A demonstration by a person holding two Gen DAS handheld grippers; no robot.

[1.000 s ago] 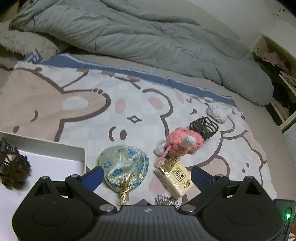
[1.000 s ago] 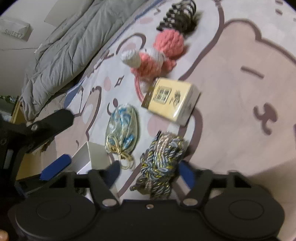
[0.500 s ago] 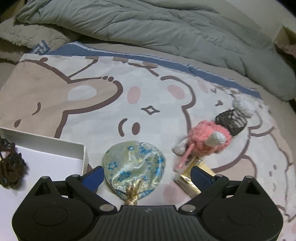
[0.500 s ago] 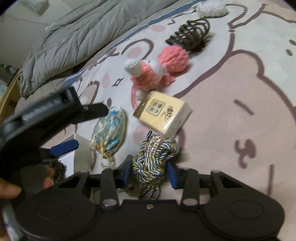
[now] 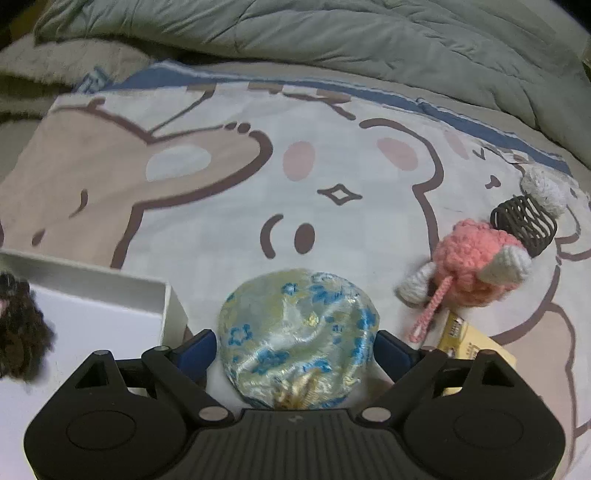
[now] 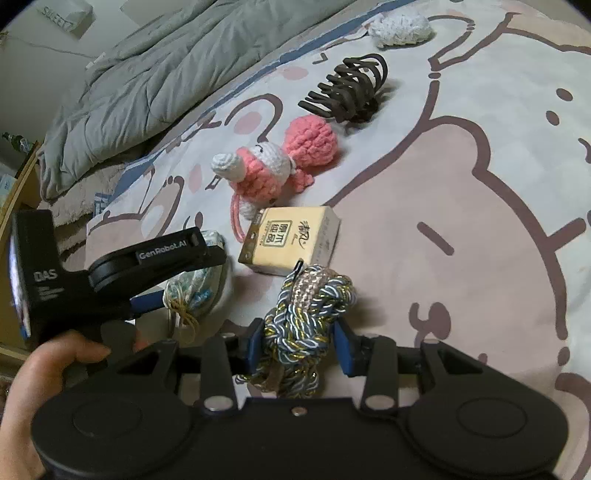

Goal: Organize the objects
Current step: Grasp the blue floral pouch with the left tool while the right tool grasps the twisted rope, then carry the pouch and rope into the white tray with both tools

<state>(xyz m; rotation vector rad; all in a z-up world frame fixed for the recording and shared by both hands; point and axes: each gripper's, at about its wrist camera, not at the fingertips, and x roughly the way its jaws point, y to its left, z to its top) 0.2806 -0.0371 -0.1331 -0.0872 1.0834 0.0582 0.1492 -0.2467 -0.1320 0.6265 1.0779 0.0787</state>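
A shiny blue-flowered drawstring pouch (image 5: 299, 317) lies on the bear-print blanket (image 5: 207, 206). My left gripper (image 5: 295, 350) straddles it; its jaws are closing, with the blue pads (image 5: 199, 347) at the pouch's sides and no visible squeeze. The right wrist view shows the same left gripper (image 6: 192, 275) over the pouch (image 6: 199, 288), held by a hand (image 6: 37, 387). My right gripper (image 6: 299, 343) is shut on a bundle of blue, gold and pink braided cord (image 6: 310, 306), with its pads pressing both sides.
A white box (image 5: 92, 280) at the left holds a dark brown fluffy item (image 5: 18, 332). To the right lie a pink crochet toy (image 5: 472, 266), a yellow tissue pack (image 6: 291, 240), a dark hair claw (image 6: 351, 88) and a white woolly piece (image 6: 400, 26). A grey duvet (image 5: 332, 37) lies behind.
The left gripper has come down and forward until the pouch sits between its jaws. The right gripper closed on the cord bundle and rolled, lifting slightly.
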